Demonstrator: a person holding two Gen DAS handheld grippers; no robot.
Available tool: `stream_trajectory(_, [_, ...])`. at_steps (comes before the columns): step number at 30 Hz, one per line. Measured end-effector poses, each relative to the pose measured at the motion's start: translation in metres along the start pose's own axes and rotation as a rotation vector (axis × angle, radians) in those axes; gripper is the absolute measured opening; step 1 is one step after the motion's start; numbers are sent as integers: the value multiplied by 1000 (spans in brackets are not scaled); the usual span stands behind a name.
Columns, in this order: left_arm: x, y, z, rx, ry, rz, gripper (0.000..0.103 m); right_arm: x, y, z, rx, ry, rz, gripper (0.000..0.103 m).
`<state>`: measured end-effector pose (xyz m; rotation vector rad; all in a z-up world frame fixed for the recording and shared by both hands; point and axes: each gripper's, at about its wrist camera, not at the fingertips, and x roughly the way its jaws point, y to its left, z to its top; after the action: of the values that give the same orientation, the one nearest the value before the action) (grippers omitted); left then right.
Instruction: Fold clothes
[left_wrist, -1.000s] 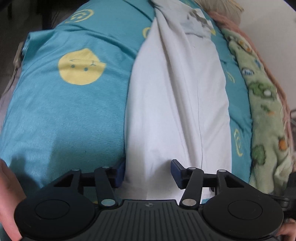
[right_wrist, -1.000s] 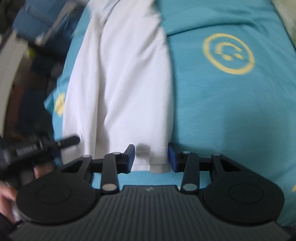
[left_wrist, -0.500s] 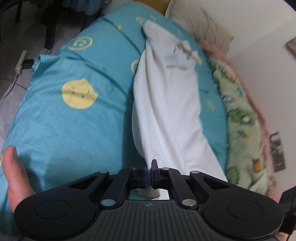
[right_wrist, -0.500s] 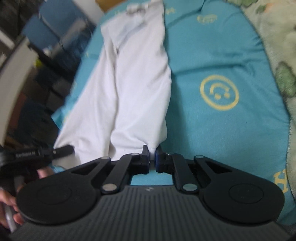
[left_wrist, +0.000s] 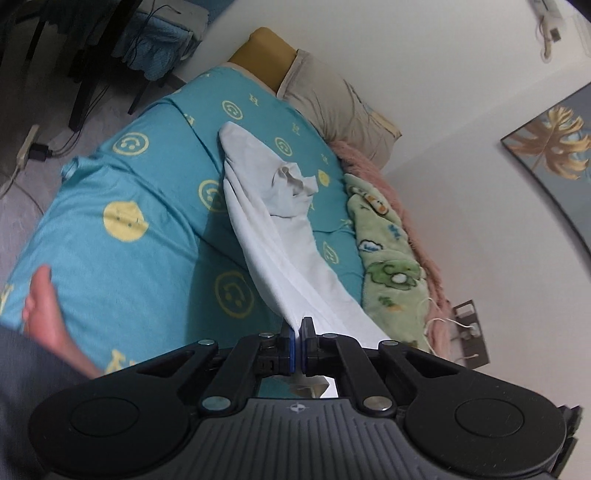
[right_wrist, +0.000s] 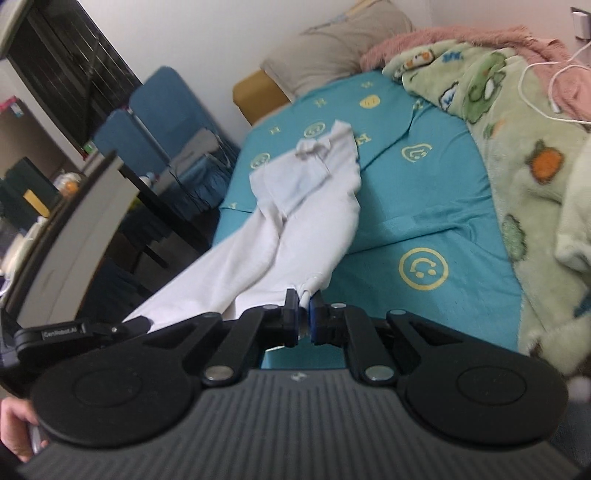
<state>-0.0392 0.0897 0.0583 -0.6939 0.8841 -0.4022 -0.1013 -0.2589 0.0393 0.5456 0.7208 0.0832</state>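
A white garment (left_wrist: 284, 236) stretches from my grippers down to the teal bed sheet (left_wrist: 122, 258), its far end still lying on the bed. My left gripper (left_wrist: 298, 326) is shut on one near corner of the cloth, lifted above the bed. In the right wrist view my right gripper (right_wrist: 303, 301) is shut on the other near corner of the white garment (right_wrist: 306, 206). The left gripper's black body (right_wrist: 74, 328) shows at the lower left of that view, with the cloth's hem running to it.
A green patterned blanket (left_wrist: 388, 254) and a pink furry one (right_wrist: 461, 40) lie along the wall side. A beige pillow (left_wrist: 336, 107) sits at the bed's head. Blue chairs (right_wrist: 155, 122) and a dark desk stand beside the bed. A bare foot (left_wrist: 44, 310) rests on the sheet.
Both grippers closed on the garment's near corners and rose, lifting the near end off the bed. The views have tilted up, showing the wall and pillow.
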Motion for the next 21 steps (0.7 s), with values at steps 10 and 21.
stream_trajectory(10, [-18,6,-30,-8,-2,8,3,-37,-14,-41,49,-37,28,8])
stream_trajectory(21, [94,-10,59,99,-44,163,3,74,-15,43,56,-57,-51,9])
